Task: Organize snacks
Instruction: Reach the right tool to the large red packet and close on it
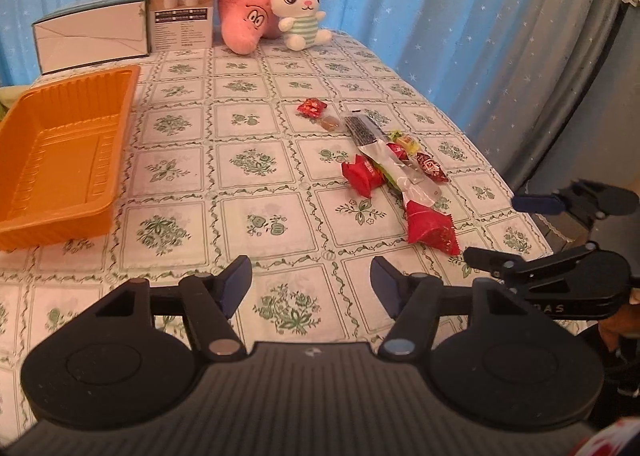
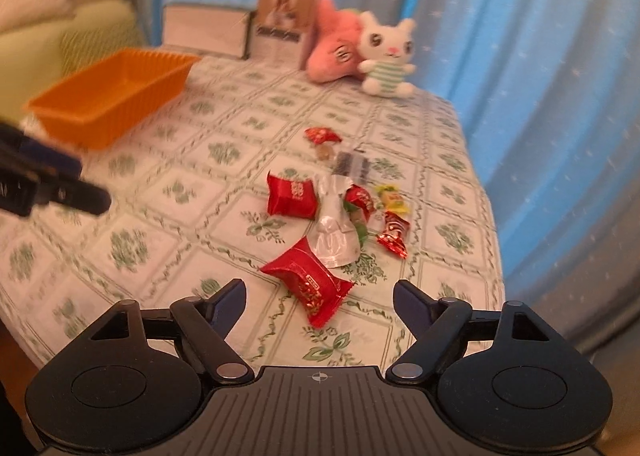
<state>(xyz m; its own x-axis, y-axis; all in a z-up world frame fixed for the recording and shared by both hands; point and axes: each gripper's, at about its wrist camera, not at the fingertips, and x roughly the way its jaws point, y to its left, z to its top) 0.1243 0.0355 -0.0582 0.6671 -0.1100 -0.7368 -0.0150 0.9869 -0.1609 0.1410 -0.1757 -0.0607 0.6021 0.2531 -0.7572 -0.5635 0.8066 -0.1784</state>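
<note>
A tabletop (image 1: 256, 192) under a white cloth with green flower squares. On its left side, an empty orange plastic tray with ribbed walls (image 1: 60, 160). Well apart from the tray, toward the right edge, a loose bunch of wrapped snacks. Nearest: a big red shiny snack packet (image 2: 308, 284), flat on the cloth. Just behind it, a silver foil wrapper (image 2: 334, 232), and left of that another red square packet (image 2: 290, 196). To the right, a small red twisted candy (image 2: 394, 236) and a yellow-green candy (image 2: 394, 198). Farther back, a dark clear-wrapped bar (image 2: 352, 166), a small brown sweet (image 2: 324, 152), and one more small red candy (image 2: 320, 135).

At the far end of the tabletop: a white flat box (image 1: 90, 36), a brown upright box with a picture (image 1: 182, 8), a pink plush toy (image 1: 242, 12) and a white bunny plush in a striped shirt (image 1: 298, 10), side by side. Behind all, blue and grey curtains with little stars (image 1: 440, 8).

Left gripper (image 1: 312, 284): fingers apart, nothing between, only bare cloth below. Right gripper (image 2: 320, 300): fingers apart too, above the near end of the big red packet, not pressed on it.
</note>
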